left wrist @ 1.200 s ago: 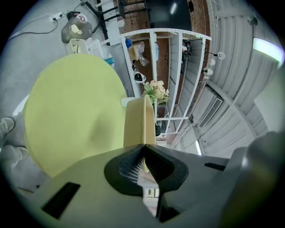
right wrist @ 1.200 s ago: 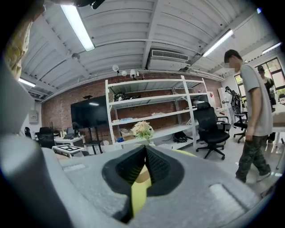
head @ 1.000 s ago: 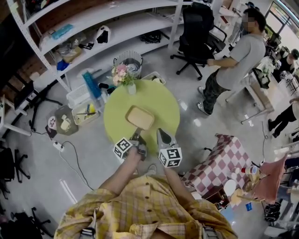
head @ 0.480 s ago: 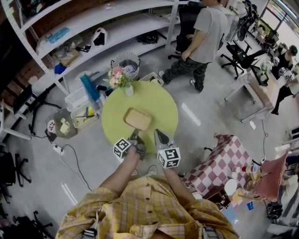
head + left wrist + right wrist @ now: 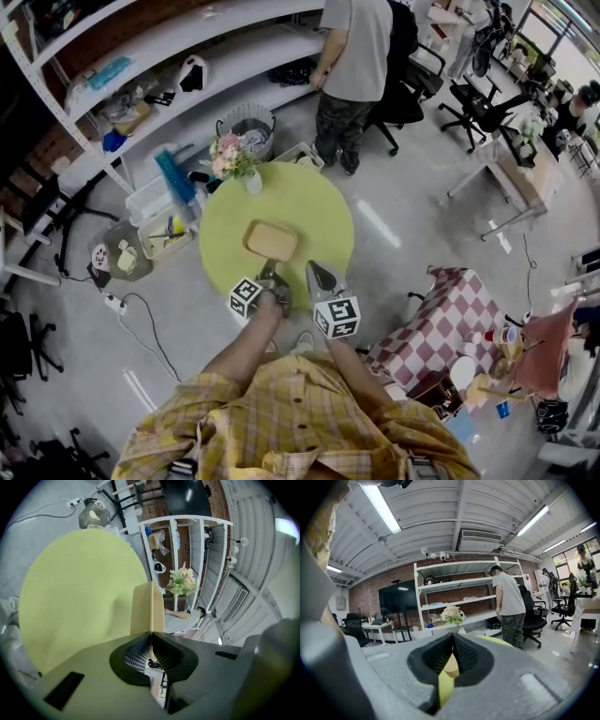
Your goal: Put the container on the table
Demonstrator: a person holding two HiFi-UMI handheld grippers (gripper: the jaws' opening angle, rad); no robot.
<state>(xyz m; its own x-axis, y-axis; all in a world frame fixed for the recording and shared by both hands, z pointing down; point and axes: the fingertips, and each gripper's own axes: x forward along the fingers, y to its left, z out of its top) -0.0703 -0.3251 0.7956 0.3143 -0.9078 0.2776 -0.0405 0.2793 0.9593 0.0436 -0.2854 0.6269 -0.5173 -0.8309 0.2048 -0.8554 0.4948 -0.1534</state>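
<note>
table: round, yellow-green (image 5: 319,208), on the grey floor (image 5: 403,234)
far edge: 1 vase of flowers (image 5: 236,161)
near middle: 1 tan container (image 5: 272,241); contact with the table unclear

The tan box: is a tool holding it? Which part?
Yes. The left tool pinches the tan box by the thin edge nearest the person. The right tool is shut and holds nothing.

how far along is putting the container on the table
Done: the tan rectangular container is above the round green table. In hand: the left claw is shut on its rim. Left: rest it flat, which I can't confirm yet, then let go. The right claw is shut, empty.
</note>
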